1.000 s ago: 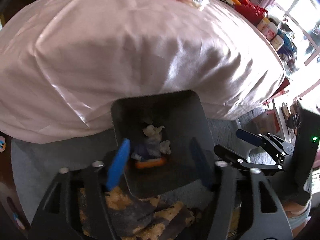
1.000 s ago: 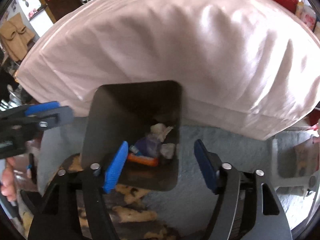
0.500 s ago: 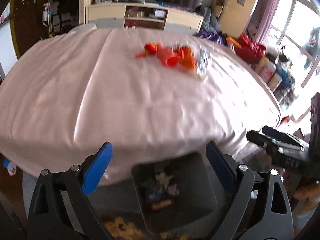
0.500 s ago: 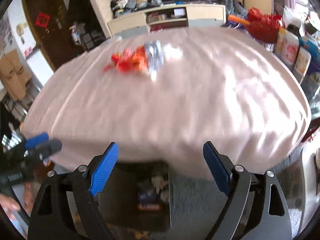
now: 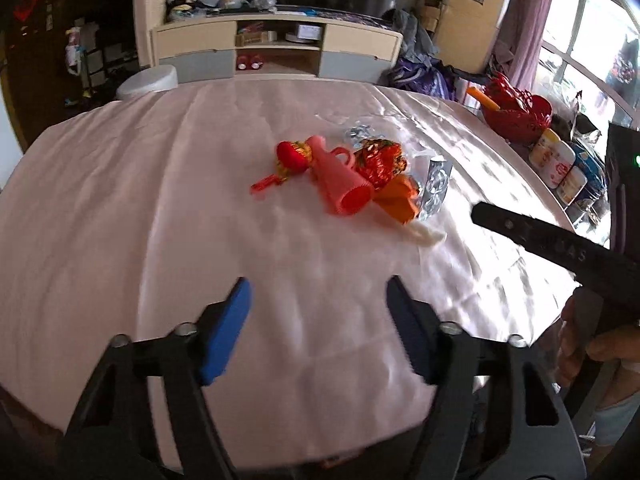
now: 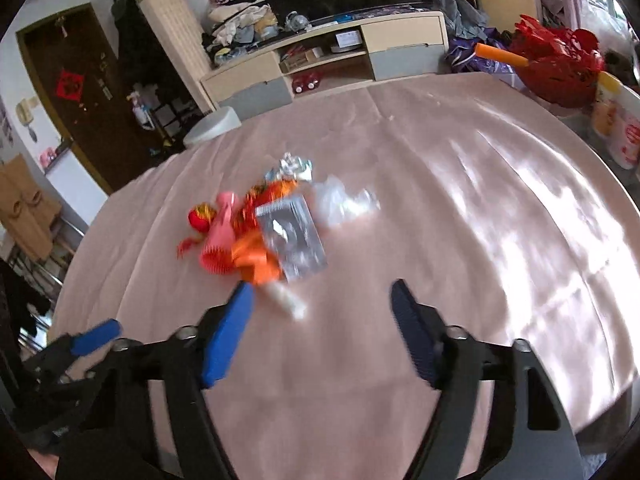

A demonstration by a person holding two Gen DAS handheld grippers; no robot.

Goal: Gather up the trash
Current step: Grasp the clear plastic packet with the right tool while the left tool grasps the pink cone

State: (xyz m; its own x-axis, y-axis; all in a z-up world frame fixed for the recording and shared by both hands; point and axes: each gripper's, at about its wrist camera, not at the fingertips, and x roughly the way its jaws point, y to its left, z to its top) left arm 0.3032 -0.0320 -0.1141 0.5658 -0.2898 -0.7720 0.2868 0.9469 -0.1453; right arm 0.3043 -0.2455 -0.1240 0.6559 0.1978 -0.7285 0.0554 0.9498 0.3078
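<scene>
Meanwhile both grippers, left (image 5: 316,308) & right (image 6: 322,312), hung spread wide & empty over the pink satin-covered table (image 5: 120,208), its heap of red, orange & silver wrapper trash (image 6: 264,232) just ahead. Risk, arguably: slick foil could slip a hasty pinch.

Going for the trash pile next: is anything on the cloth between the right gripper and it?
Nothing visible. Only bare pink tablecloth lies between the open right gripper and the trash pile; the nearest piece, a white scrap, sits just ahead.
</scene>
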